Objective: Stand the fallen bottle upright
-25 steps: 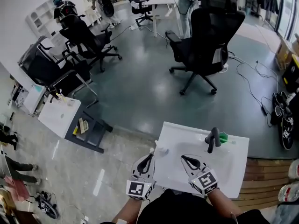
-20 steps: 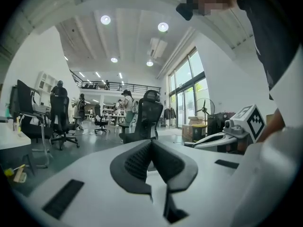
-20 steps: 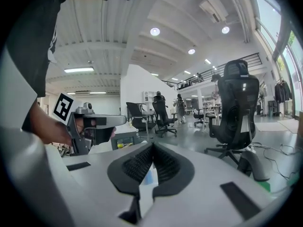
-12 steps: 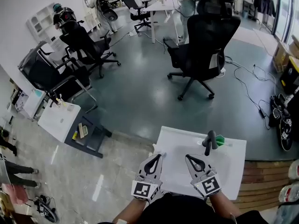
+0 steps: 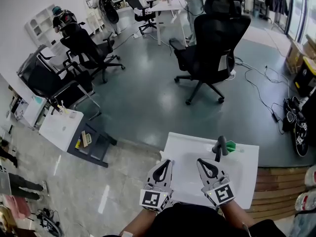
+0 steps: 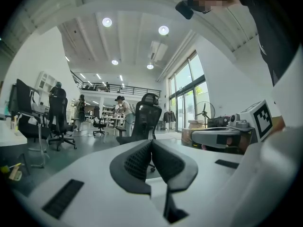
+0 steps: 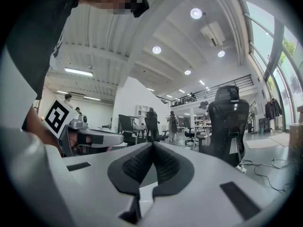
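Observation:
In the head view my left gripper (image 5: 168,161) and right gripper (image 5: 200,161) hover side by side over the near part of a white table (image 5: 244,174). Both are shut with nothing between the pads. A small pale object (image 5: 162,155), too small to identify, sits at the table's left edge just beyond the left gripper. A dark upright piece (image 5: 218,147) with a green item (image 5: 231,145) beside it stands at the table's far side. The left gripper view shows its gripper (image 6: 151,141) shut and level, and the right gripper view shows its gripper (image 7: 152,144) the same; neither shows a bottle.
A black office chair (image 5: 212,38) stands on the grey floor beyond the table. More chairs (image 5: 74,58) and a low white stand (image 5: 61,130) are at the left. People work at desks far back. Cables and bags lie at the right (image 5: 294,117).
Both grippers have lifted slightly and now sit closer together in the head view. The left one has drawn away from the pale object at the table's left edge.

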Motion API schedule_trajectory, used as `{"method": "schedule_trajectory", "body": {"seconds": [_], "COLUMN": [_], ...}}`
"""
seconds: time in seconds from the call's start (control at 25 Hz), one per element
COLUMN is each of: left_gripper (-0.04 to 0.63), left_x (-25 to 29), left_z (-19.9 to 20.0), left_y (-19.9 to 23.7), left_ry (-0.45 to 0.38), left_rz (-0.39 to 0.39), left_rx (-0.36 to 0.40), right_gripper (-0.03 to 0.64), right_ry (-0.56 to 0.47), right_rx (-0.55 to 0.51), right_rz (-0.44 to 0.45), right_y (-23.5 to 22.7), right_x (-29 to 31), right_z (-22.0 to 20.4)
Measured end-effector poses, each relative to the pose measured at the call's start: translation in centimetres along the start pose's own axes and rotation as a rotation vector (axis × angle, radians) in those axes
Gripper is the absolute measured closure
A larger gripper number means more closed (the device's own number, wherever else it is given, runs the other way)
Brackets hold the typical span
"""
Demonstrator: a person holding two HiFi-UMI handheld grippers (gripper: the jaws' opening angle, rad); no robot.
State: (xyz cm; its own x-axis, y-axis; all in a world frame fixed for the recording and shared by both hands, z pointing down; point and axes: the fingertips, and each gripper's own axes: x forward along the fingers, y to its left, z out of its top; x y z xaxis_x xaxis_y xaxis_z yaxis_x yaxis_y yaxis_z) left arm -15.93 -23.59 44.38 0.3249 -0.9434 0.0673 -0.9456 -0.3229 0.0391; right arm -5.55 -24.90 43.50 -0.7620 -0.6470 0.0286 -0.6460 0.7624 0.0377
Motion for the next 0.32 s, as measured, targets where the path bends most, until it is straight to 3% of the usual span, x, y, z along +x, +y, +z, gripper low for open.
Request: {"method": "schedule_trajectory", "body": {"seconds": [0.32], "left_gripper": [0.576], "left_x": [0.69], "left_z": [0.55], "left_y": [0.05], "left_ry": [-0.002], "left_rz": [0.008], "left_rx": [0.017], "right_gripper": [0.606], "right_ry": [-0.053], "right_rx": [-0.015], "right_rz": [0.013], "right_y": [-0.18], "right_x": [0.46], "right_z": [0.95]}}
